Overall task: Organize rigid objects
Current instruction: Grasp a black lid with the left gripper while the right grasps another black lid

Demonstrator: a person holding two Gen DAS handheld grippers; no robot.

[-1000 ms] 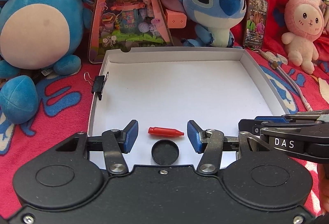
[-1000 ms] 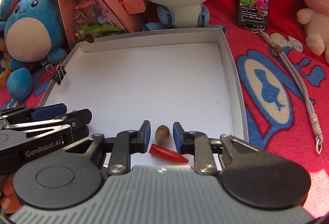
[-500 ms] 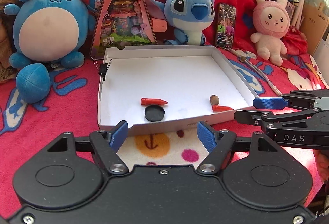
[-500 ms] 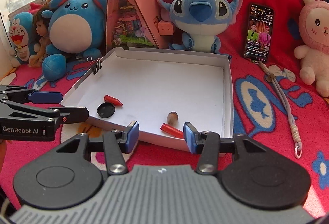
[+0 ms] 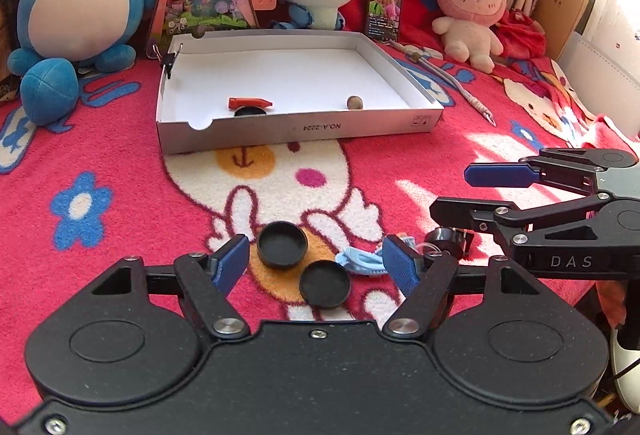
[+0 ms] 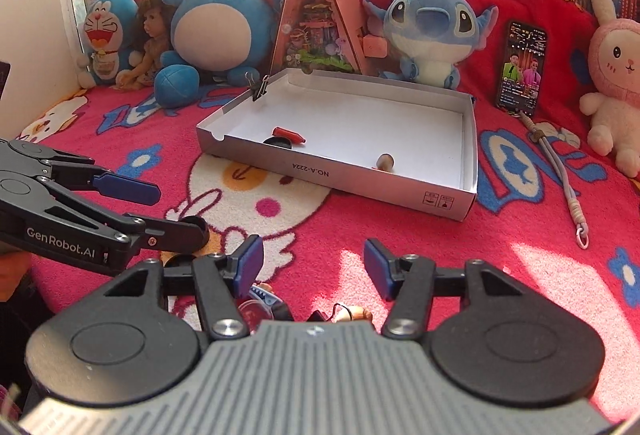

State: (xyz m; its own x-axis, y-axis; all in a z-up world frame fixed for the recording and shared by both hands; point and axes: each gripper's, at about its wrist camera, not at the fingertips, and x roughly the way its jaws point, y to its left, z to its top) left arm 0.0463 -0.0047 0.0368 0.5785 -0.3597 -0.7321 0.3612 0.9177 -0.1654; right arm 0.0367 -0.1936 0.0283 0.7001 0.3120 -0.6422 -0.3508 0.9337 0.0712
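Between left gripper [image 5: 315, 261] jaws: two black caps [image 5: 282, 244] lying, jaws gaping, empty.
Right gripper [image 6: 313, 262]: hanging apart, empty.
Tip: straddling one cap only before carrying to white box [image 5: 296, 129].

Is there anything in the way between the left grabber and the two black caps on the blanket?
No, nothing visible. The left gripper is open, and both black caps lie right between its fingers on the blanket, with only bare blanket around them.

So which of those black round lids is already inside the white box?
The black lid beside the red crayon in the white box. The other two lids lie on the blanket.
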